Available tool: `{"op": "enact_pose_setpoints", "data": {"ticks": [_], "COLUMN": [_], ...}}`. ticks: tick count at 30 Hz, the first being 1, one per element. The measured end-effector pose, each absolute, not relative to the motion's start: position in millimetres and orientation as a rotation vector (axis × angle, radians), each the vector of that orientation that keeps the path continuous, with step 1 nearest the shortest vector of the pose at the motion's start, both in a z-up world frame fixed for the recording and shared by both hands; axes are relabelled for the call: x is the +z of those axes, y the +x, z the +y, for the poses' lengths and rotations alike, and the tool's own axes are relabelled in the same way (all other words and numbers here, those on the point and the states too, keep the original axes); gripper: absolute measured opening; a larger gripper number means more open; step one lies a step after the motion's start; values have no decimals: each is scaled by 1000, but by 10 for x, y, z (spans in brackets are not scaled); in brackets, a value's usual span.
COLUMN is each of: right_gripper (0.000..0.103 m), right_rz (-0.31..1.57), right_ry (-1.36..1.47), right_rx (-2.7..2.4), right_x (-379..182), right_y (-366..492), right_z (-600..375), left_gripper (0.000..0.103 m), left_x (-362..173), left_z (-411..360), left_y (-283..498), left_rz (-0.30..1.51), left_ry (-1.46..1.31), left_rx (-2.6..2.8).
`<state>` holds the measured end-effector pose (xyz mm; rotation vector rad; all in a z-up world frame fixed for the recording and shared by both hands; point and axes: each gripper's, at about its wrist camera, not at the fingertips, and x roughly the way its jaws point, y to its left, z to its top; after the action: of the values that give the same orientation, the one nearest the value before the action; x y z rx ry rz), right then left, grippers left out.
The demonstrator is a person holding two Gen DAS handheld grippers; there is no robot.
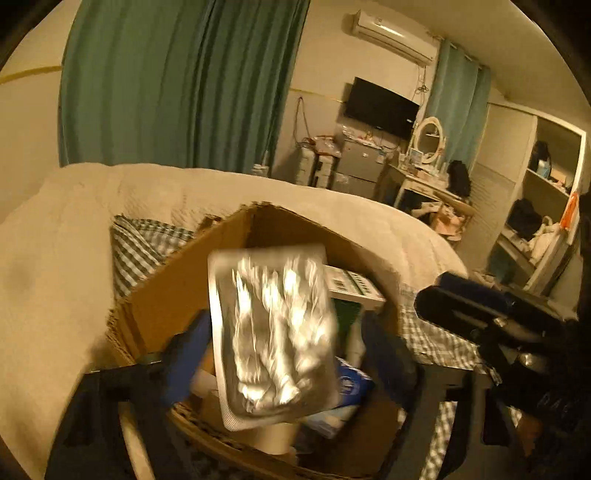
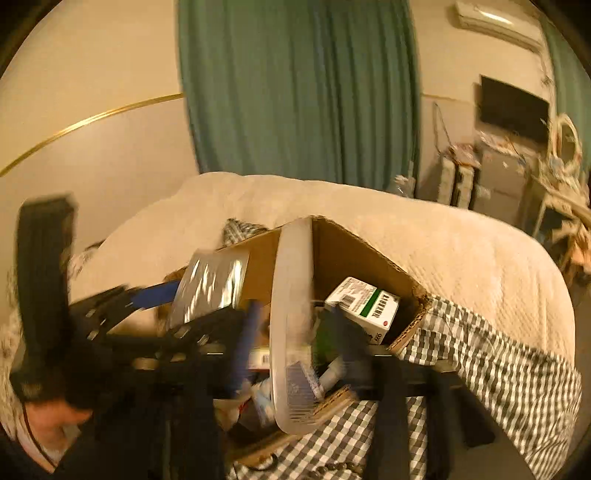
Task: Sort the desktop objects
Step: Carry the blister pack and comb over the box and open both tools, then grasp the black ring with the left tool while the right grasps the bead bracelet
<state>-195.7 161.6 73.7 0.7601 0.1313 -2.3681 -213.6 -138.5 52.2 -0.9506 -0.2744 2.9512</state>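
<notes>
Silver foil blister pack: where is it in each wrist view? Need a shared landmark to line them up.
Left wrist: silver foil blister pack fills centre frame, between the left gripper's jaws, above the brown cardboard box.
Right wrist: centre-left, small, over the box's left wall.
Shared landmark: white-and-green medicine carton inside the box.

Green curtain (image 1: 177,81) hangs behind bed with cream quilt (image 1: 66,236). Air conditioner (image 1: 395,35) on wall above black TV (image 1: 380,107). Oval mirror (image 1: 428,138) stands on dressing table (image 1: 424,181). Open shelves (image 1: 546,206) at far right.
</notes>
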Motion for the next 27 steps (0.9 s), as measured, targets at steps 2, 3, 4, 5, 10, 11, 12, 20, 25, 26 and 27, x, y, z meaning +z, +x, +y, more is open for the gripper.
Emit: {"op": "enact_pose_setpoints", "data": {"ticks": [2,3,4,5,10,11,12,20,25,26,27], "right_gripper": [68,69,69,69,75,75,76,81,81,81,81], "right_rz": [73,35,7,-11,-50,-102,-129,-436,-491,-468,-457], "right_ry": [736,728,735,745,810,842,856,1040,1150,1138,1112], "right_rx": [-2419,-2427,-2426,-2427,-2450,-2431,-2431,-2476,-2467,-2477,-2474], "right_x": [778,800,806,810,731,678,635,-290,-618,-605,-604], "right_y": [-1937,-1899,-1864,-1815,-1461,-1379,-1331,-1087,-1199,-1247,-1269], "right_z": [1713,1795,1863,1938,2510,2717,2849,4100,4232,4199,4184], "left_gripper": [100,100,100,100,100,100,100,100,100,100,100], "left_x": [495,486,477,481,533,511,485,96,-193,-243,-298], "left_z": [-1417,-1443,-1473,-1493,-1408,-1398,-1379,-1084,-696,-597,-511], "left_y": [-2128,-2126,-2107,-2066,-1704,-1616,-1526,-880,-842,-888,-934], "left_rz": [-307,-339,-369,-391,-335,-317,-310,-405,-301,-257,-224], "left_ry": [-978,-991,-991,-981,-993,-1018,-1044,-1158,-1222,-1233,-1240], "left_rx": [2981,2978,2969,2969,2964,2957,2954,2970,3036,3038,3045]}}
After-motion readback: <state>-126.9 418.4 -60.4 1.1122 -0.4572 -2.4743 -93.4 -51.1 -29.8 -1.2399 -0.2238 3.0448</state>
